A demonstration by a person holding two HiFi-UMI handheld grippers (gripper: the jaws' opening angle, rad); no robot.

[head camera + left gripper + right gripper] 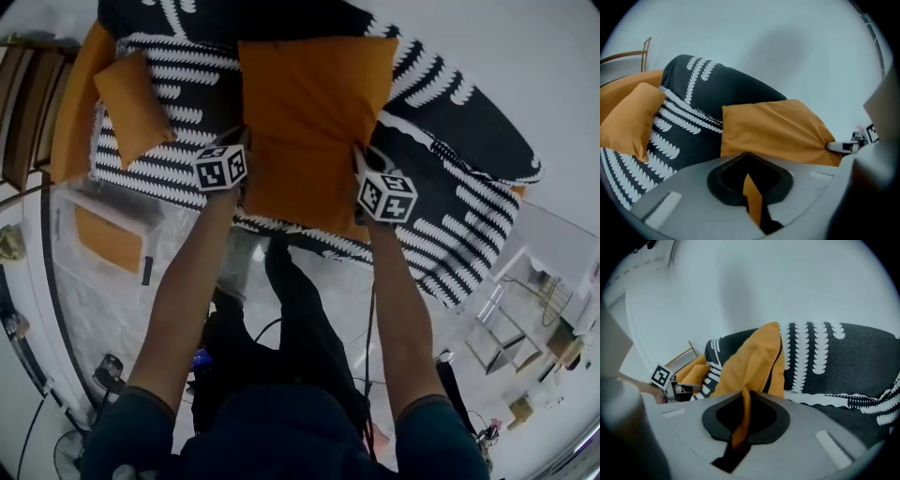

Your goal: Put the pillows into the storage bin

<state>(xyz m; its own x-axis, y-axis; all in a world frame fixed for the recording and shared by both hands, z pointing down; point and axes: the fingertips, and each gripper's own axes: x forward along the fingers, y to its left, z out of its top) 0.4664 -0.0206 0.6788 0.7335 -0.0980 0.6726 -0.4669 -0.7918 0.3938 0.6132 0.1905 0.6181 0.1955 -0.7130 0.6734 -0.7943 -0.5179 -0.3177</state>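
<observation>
**Big pillow pinched at both near corners, bin not yet reached**

Spread under the big orange pillow (314,122): a black-and-white patterned cover (469,131), reaching well past the pillow on both sides. Over that cover, the pillow itself, held by its near edge and well apart from its goal. Down and to the left of the pillow, on the floor: a clear storage bin (66,211) with an orange shape (108,236) inside, likely another pillow, though too blurred through the clear wall to say. Left of the big pillow and apart from it: a small orange pillow (131,108), untouched on the cover.

At the pillow's near left corner: the left gripper (753,199), jaws together on a thin fold of orange fabric. At the near right corner: the right gripper (739,427), likewise clamped on a narrow pleat of cloth, with no stuffing between the jaws.

Judged from here: a lift next, then a swing down and left toward the bin.

- **Main risk:** fabric sliding out of one pinch under the pillow's weight, with so little cloth held. Result: a one-sided dangle or a drop to the floor.
- **Second risk:** uneven raising of the two hands, twisting the pillow and tugging the other pinch loose.
- **Third risk:** a tight fit at the bin, given the pillow's width and the orange shape already inside. Result: a snag on the rim, or a pillow left perched on top.
</observation>
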